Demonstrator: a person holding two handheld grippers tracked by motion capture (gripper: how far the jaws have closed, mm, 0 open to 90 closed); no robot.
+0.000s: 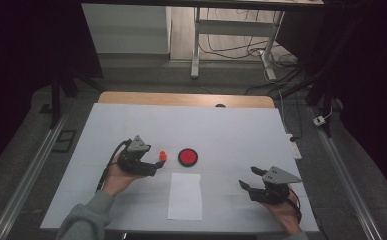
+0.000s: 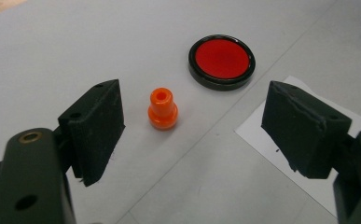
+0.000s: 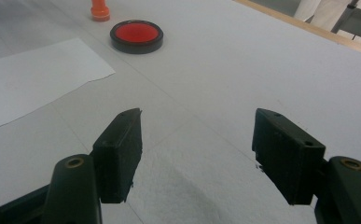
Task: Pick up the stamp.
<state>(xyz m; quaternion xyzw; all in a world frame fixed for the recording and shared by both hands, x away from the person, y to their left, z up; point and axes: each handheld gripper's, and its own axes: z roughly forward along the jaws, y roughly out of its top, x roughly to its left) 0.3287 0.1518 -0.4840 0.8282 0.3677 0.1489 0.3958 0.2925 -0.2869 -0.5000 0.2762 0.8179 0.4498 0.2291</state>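
A small orange stamp (image 1: 163, 156) (image 2: 162, 109) (image 3: 100, 9) stands upright on the white table cover (image 1: 231, 130). Just right of it lies a round red ink pad in a black rim (image 1: 187, 157) (image 2: 221, 60) (image 3: 136, 36). A white sheet of paper (image 1: 185, 196) (image 2: 285, 158) (image 3: 29, 79) lies nearer the front edge. My left gripper (image 1: 158, 161) (image 2: 192, 135) is open, its jaws wide apart, with the stamp just ahead of the left jaw and untouched. Far to the right, my right gripper (image 1: 248, 177) (image 3: 197, 149) hovers open over bare table, nothing between its jaws.
The table's wooden far edge (image 1: 186, 99) carries a small dark knob (image 1: 220, 105). Beyond it stand a desk frame (image 1: 231, 45) and loose cables (image 1: 281, 65) on the floor. A power strip (image 1: 293, 145) hangs at the table's right side.
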